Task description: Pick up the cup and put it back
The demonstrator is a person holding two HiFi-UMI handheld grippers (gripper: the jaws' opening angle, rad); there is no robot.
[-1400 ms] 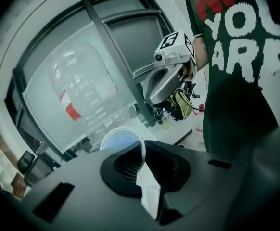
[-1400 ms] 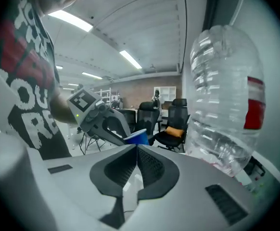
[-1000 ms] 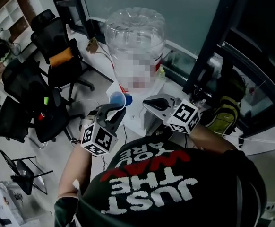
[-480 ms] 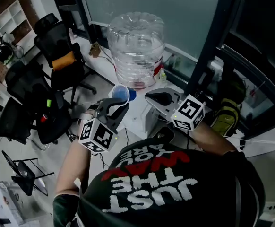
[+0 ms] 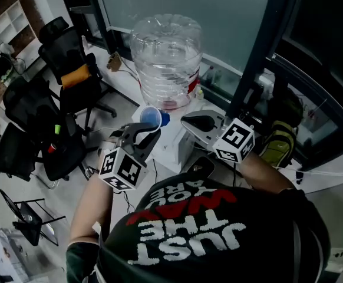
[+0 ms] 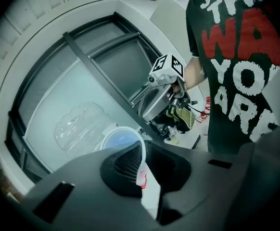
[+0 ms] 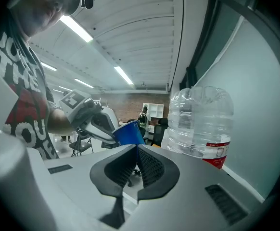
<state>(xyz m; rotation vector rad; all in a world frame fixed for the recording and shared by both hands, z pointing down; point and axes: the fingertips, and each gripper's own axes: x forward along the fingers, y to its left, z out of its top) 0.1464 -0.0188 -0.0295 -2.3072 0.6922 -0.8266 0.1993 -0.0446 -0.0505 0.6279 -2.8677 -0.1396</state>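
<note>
A blue paper cup (image 5: 151, 118) with a white rim hangs in the air in front of the big clear water bottle (image 5: 167, 58). My left gripper (image 5: 148, 135) is shut on the cup's wall at the rim. In the left gripper view the cup (image 6: 119, 139) is tilted, and its thin wall is pinched between the pads of my left gripper (image 6: 141, 170). My right gripper (image 5: 190, 124) hovers just right of the cup, shut with nothing held. In the right gripper view, past the closed right gripper (image 7: 135, 158), the cup (image 7: 129, 132) shows beside the bottle (image 7: 200, 124).
The bottle stands upside down on a white dispenser (image 5: 174, 143) by the glass wall. Black office chairs (image 5: 71, 69) stand on the floor to the left. A yellow-green backpack (image 5: 280, 141) lies at the right, near a dark window frame (image 5: 257, 58).
The left gripper and the cup have shifted slightly up and toward the bottle. The right gripper has drifted a little to the right. Both grips look unchanged.
</note>
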